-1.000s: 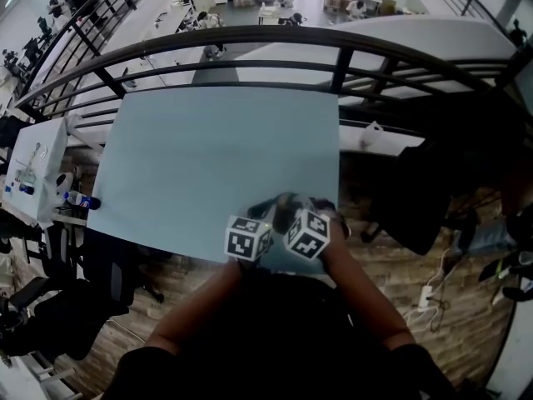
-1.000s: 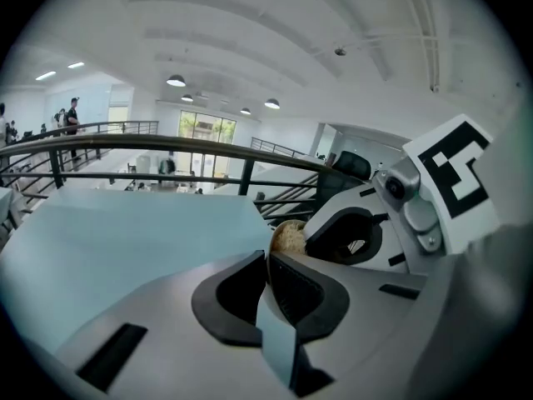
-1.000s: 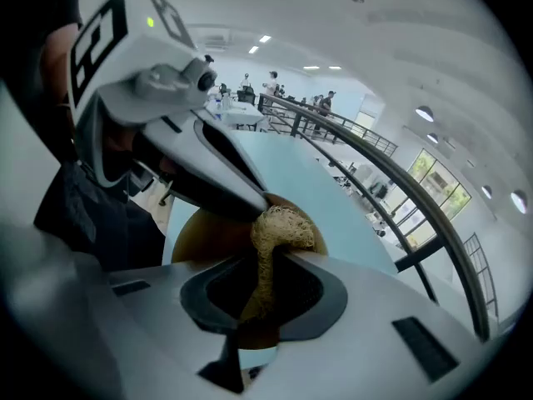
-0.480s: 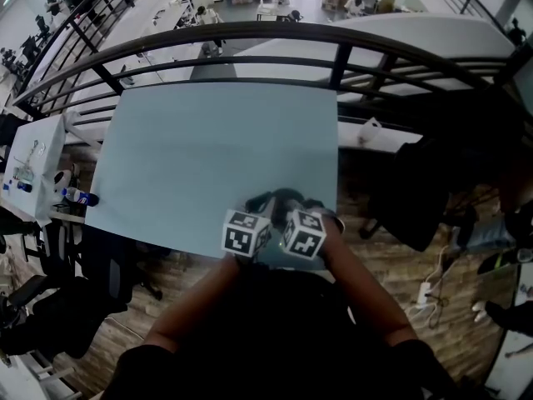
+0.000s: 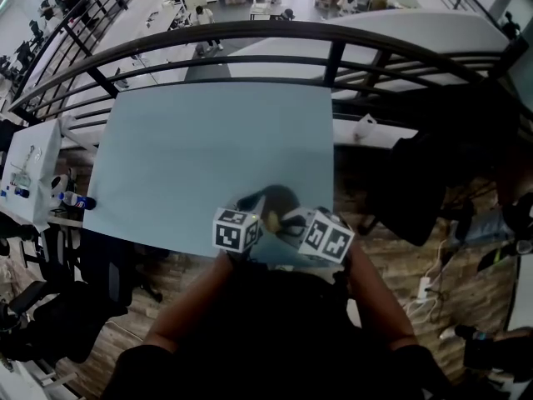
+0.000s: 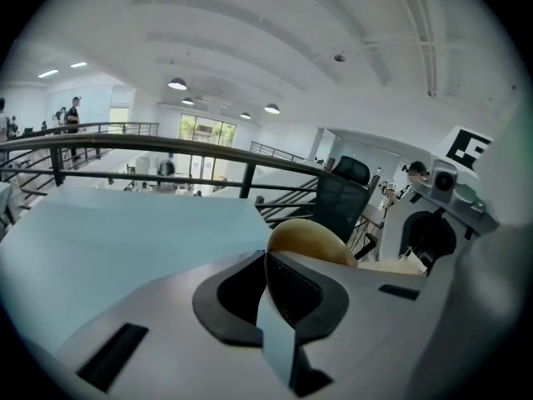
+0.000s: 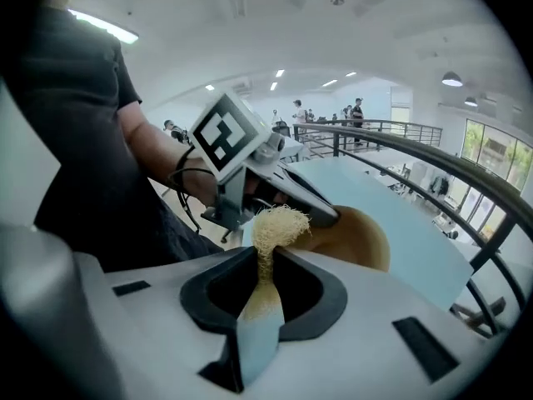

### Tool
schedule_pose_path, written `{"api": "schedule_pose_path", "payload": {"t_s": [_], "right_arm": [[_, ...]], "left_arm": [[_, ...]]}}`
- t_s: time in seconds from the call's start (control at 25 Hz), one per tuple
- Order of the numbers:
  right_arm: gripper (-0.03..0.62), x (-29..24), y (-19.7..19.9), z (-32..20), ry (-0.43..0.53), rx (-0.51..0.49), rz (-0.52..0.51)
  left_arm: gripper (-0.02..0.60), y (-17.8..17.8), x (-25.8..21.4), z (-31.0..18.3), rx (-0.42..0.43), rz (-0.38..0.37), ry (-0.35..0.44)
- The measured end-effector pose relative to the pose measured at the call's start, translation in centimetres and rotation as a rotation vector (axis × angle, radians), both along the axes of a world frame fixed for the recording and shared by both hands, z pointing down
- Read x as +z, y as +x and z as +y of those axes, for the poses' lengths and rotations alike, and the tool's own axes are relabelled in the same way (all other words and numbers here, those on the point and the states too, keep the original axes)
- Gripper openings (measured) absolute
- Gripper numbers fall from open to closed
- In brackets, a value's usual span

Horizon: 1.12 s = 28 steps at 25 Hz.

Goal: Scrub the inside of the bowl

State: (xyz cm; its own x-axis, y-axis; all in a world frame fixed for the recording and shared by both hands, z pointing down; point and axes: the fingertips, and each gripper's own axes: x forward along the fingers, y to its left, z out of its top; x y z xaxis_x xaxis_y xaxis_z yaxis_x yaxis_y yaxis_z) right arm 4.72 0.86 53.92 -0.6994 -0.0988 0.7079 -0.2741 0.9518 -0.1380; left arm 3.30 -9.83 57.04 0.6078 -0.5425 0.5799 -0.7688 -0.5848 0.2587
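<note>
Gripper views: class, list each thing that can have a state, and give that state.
bowl: gripped at its rim.
scrubber: pinched, fibres sticking out.
left gripper: shut on bowl; fingers just closed further.
right gripper: shut on scrubber.

We wear a dark short-sleeved top [image 5: 266,332]; its sleeve [image 7: 79,90] ends above the elbow; a thin black cord [image 7: 181,188] loops at our left wrist. Our left gripper [image 6: 268,261] and right gripper [image 7: 265,258] are pale grey shells; each has a rounded black pocket around pale blue-grey jaws, and dark rectangular slots on its flanks; each carries a white cube printed with black square markers, the left cube [image 5: 236,231] and the right cube [image 5: 328,237]; the left jaws have just been closing further, the tan bowl [image 6: 304,238] between them.
</note>
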Motion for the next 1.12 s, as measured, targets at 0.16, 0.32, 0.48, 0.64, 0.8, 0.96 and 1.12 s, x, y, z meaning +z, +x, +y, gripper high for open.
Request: {"api": "schedule_pose_path", "payload": {"t_s": [0.16, 0.32, 0.48, 0.64, 0.8, 0.96, 1.12], "right_arm": [[0.064, -1.6, 1.6, 0.0, 0.021, 0.071, -0.061], [0.064, -3.4, 3.3, -0.7, 0.067, 0.139, -0.11], [0.064, -4.2, 4.9, -0.7, 0.073, 0.198, -0.201], [0.064, -5.0, 6.3, -0.8, 0.093, 0.237, -0.203], [0.065, -6.3, 6.6, -0.7, 0.126, 0.222, -0.205], [0.064, -8.6, 6.4, -0.4, 0.143, 0.186, -0.224], [0.064, -10.6, 6.1, 0.0, 0.151, 0.135, -0.233]], "left_arm": [[0.008, -0.2, 0.7, 0.2, -0.038, 0.116, -0.104], [0.009, -0.4, 1.4, 0.7, -0.09, 0.288, -0.225], [0.008, -0.3, 1.5, 1.2, -0.113, 0.456, -0.317], [0.008, -0.1, 0.8, 1.4, -0.127, 0.611, -0.375], [0.008, 0.9, -1.6, 2.4, -0.057, 0.692, -0.362], [0.008, 1.3, -2.9, 3.6, 0.011, 0.775, -0.373], [0.008, 2.1, -4.5, 4.7, 0.076, 0.842, -0.374]]}}
